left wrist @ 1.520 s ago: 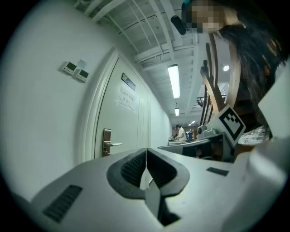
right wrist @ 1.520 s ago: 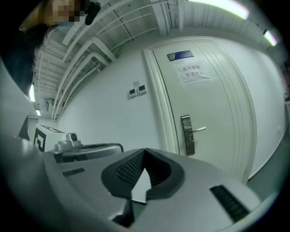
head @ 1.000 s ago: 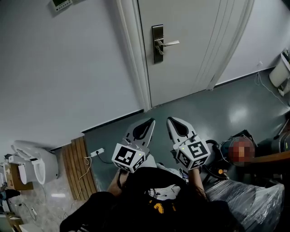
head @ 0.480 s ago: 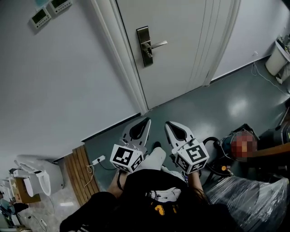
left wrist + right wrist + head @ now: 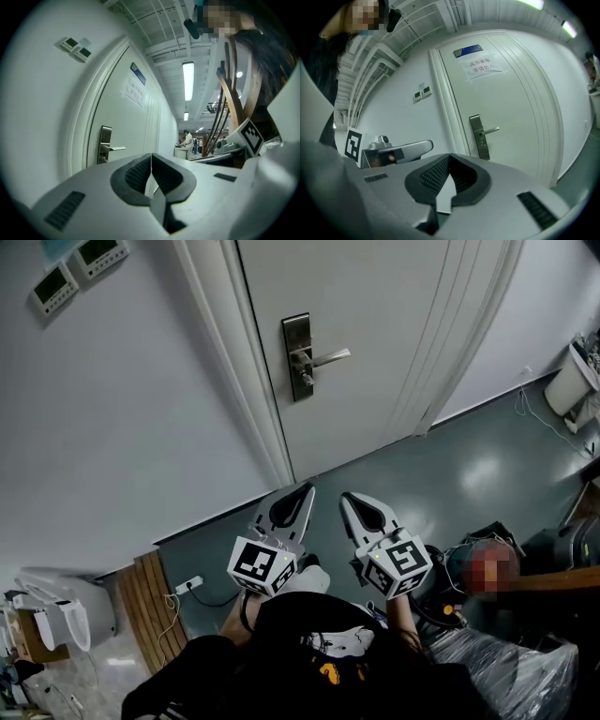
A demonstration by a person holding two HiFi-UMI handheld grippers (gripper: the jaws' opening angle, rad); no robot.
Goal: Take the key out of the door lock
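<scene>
Both tongs are held low and side by side in front of the person, marker cubes toward the body and tips aimed at 12 o'clock toward the door.

Left tongs (image 5: pixel 307 490): clenched. The ribbed pads meet along one line in the left gripper view, with nothing between them.

Right tongs (image 5: pixel 345 498): clenched likewise and empty. The two tips are near each other but not touching.

Door (image 5: pixel 394 324): closed, at 12 o'clock from the tongs and well apart from them. It is white and smooth, with raised vertical mouldings toward its 3 o'clock side and a white frame at 9 o'clock. A paper notice (image 5: pixel 482 63) sits high on it under a small blue plate (image 5: pixel 467 49).

Floor (image 5: pixel 441 465): grey-green and glossy, with light glare.

Wall (image 5: pixel 122 409): plain white, with two small control panels (image 5: pixel 75 268) at 10 o'clock.

Lock plate (image 5: pixel 298 356): a tall, narrow rectangle of brushed metal at the door's 9 o'clock edge.

Lever (image 5: pixel 330 357): a slim metal bar, level, pointing to 3 o'clock.

Key (image 5: pixel 303 382): shows only as a small stub in the plate just below the lever. It is too small to tell its shape. Neither tongs is near it.

Tongs bodies are pale grey moulded plastic, and the pads are dark and finely ribbed.
</scene>
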